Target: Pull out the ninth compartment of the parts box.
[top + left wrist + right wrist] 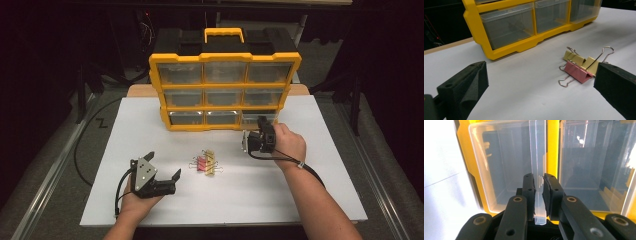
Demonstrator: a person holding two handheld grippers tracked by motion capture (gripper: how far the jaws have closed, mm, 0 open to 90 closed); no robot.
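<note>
Clear drawer (506, 170) sat in the bottom row, right end, of the yellow organizer (225, 87) at the far side of the white table (300, 190). Right gripper (538, 192) had its jaws narrowed onto the drawer's clear pull tab (537, 157), pads pressing it from both sides. Neighbouring drawer (596, 165) stayed flush in the frame. Left gripper (162, 172) rested low on the table near the front edge, jaws wide and empty. Binder clips (580, 67), pink and yellow, lay in a small heap between the grippers, just ahead of the left jaws.
</note>
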